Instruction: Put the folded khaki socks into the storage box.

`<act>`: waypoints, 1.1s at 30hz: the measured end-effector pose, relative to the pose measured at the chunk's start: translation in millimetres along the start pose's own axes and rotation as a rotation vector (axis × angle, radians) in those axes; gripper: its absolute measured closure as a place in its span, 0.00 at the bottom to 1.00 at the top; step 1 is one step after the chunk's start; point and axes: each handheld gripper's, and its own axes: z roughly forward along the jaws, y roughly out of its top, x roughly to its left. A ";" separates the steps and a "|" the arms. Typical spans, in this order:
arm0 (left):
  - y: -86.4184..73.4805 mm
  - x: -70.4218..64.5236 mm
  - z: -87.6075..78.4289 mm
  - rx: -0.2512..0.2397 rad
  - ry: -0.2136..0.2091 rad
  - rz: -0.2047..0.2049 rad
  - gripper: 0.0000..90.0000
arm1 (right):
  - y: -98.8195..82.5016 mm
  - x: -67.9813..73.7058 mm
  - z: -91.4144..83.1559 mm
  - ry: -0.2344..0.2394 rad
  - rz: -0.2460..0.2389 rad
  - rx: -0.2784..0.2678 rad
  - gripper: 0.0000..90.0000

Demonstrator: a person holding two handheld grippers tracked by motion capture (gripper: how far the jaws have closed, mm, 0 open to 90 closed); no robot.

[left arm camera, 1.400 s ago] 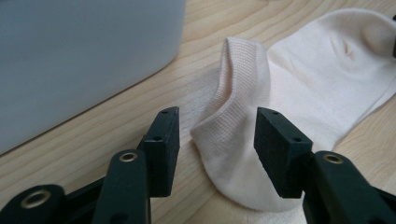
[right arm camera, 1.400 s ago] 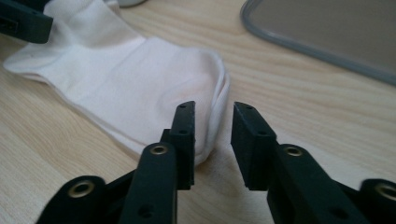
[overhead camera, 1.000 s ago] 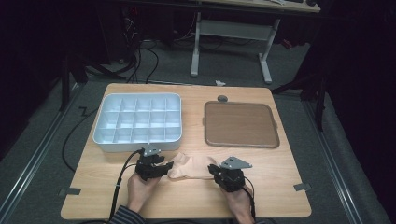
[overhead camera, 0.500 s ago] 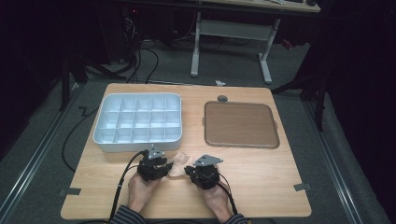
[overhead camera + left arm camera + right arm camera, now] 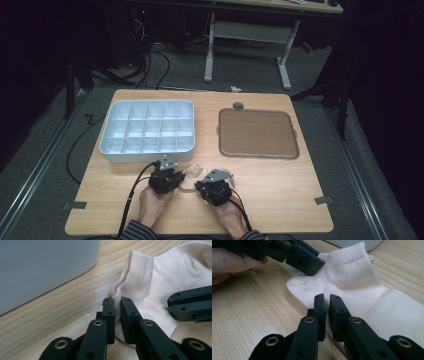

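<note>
right gripper nearer (sock edge)

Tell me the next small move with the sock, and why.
Probably lift both hands a little. The left gripper has just closed on the sock by its cuff, the right gripper pinches its edge, and it lies flat on the table.

Left gripper just pinched closed; right gripper clamped, fingers together.
</note>
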 end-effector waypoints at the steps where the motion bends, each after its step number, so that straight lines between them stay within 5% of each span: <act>1: 0.0 0.2 0.2 0.000 -0.008 -0.005 0.92 | 0.0 0.0 0.0 0.000 0.000 0.000 0.93; 17: 2.4 5.5 -12.6 -0.050 -0.094 -0.052 0.95 | 0.4 -2.8 -5.3 0.013 0.030 -0.012 0.83; 22: 3.2 4.7 -17.3 -0.061 -0.100 -0.044 0.95 | 1.1 -11.5 -14.8 -0.001 0.065 -0.043 0.90; 33: 11.0 -0.5 -28.4 -0.085 -0.117 -0.020 0.95 | -1.0 -16.8 -9.7 -0.031 0.079 -0.010 0.96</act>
